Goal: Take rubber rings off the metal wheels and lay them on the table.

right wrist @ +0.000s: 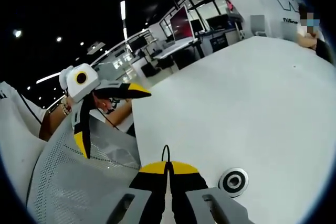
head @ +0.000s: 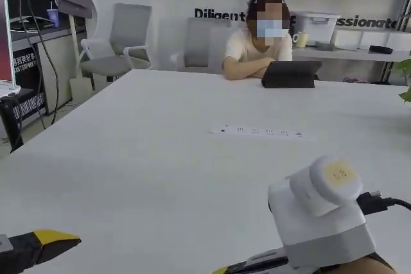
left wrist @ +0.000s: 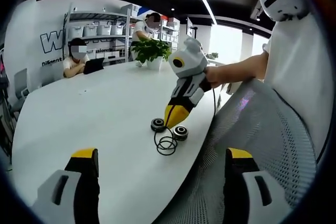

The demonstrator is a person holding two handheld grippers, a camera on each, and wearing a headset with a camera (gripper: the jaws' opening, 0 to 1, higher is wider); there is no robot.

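Here, right gripper [right wrist: 168, 169]: jaws pressed together, with a thin black loop standing up between the yellow tips. The left gripper view shows it from the side, nose down near the near edge of the table [left wrist: 79, 124]. It pinches the top of a small tangle of rubber rings [left wrist: 167, 143], and the lower loops lie on the white surface. Two metal wheels [left wrist: 157, 124] sit just beside the tangle, one left of the nose and one right, close together but apart. Cannot tell whether either wheel carries a ring. Left gripper [left wrist: 161, 156]: jaws spread wide, nothing between them, held off the table's near edge beside a mesh chair back [left wrist: 247, 129]. Far across the table are a power strip [head: 260, 131] and a seated person [head: 247, 52] with a tablet [head: 290, 74].
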